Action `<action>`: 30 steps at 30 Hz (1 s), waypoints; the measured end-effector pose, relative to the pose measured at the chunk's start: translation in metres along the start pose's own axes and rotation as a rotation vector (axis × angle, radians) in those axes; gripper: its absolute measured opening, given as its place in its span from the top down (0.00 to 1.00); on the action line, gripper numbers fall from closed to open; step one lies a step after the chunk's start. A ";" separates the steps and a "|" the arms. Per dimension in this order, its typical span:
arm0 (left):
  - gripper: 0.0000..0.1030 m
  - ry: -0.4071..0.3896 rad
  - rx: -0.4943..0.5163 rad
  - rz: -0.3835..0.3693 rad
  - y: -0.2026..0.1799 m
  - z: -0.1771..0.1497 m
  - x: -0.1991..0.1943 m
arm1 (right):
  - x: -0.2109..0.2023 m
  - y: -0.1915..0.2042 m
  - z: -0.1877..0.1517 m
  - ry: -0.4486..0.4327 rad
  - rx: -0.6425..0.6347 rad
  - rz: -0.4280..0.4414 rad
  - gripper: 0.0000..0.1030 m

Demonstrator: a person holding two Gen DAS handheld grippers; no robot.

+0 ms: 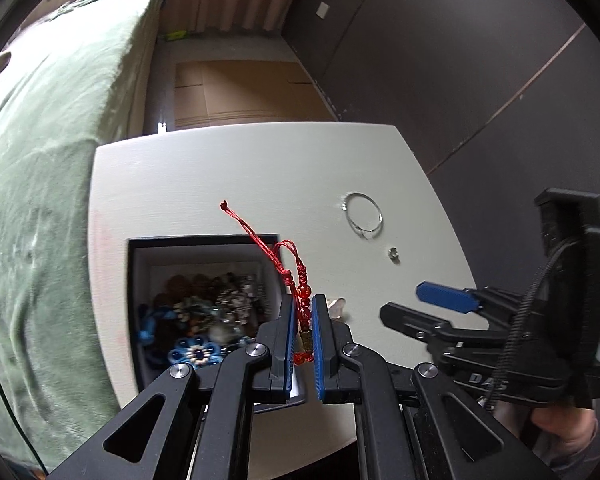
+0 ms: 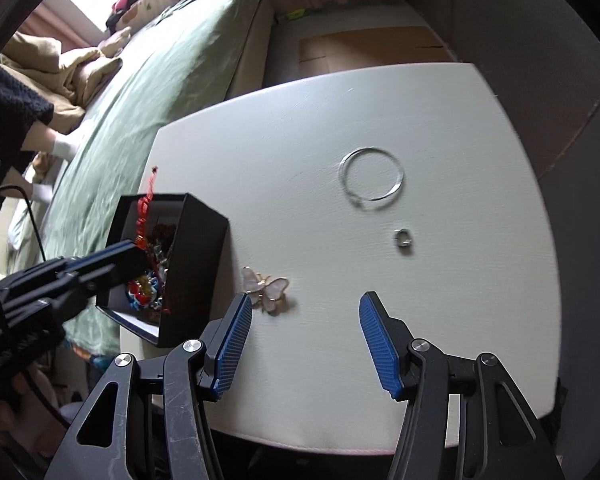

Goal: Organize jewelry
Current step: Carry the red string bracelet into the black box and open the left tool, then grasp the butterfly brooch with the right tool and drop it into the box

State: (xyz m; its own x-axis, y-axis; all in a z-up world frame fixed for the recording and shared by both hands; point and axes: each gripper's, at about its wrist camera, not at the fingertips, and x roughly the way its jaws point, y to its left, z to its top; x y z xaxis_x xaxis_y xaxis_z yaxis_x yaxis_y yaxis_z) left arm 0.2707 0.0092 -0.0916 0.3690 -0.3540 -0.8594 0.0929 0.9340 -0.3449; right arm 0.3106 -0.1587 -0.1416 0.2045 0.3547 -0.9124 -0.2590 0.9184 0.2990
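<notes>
The left tool [image 1: 302,326] was clamped on the beaded part of a red cord bracelet [image 1: 303,300], held over the right edge of the open black box [image 1: 204,242], which lay just left of and below its fingers and was already heaped with jewelry. The bracelet's loose cords [image 1: 256,236] stuck up and forward, beyond the fingertips. The likely trouble was there: if the tool let go where it stood, the beads could land on the box rim or the surface [image 1: 228,168] rather than inside, and the stiff cords might hang over the wall or snag on the pile.

To the right, the right tool [image 2: 306,320] hovered with its fingers wide apart and nothing between them. A butterfly brooch [image 2: 266,288] lay just ahead of its left finger, and further forward a small ring [image 2: 403,238] and a thin silver bangle [image 2: 371,179]. All three were flat and slight; closing on them from above risked pushing them along the smooth surface or pinching only air, and the ring could roll.
</notes>
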 end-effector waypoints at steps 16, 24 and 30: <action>0.92 -0.008 -0.064 0.017 0.046 -0.003 -0.012 | 0.049 0.034 0.003 0.077 -0.061 -0.037 0.53; 0.92 0.011 -0.093 0.027 0.055 0.000 -0.006 | 0.062 0.049 0.005 0.075 -0.127 -0.098 0.55; 0.90 0.041 -0.129 0.005 0.061 0.004 -0.001 | 0.060 0.047 0.006 0.078 -0.148 -0.129 0.62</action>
State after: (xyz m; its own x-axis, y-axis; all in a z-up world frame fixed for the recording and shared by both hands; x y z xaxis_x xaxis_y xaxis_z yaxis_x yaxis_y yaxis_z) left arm 0.2794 0.0667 -0.1105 0.3305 -0.3536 -0.8751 -0.0291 0.9229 -0.3840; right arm 0.3160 -0.0930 -0.1802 0.1725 0.2163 -0.9610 -0.3723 0.9175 0.1396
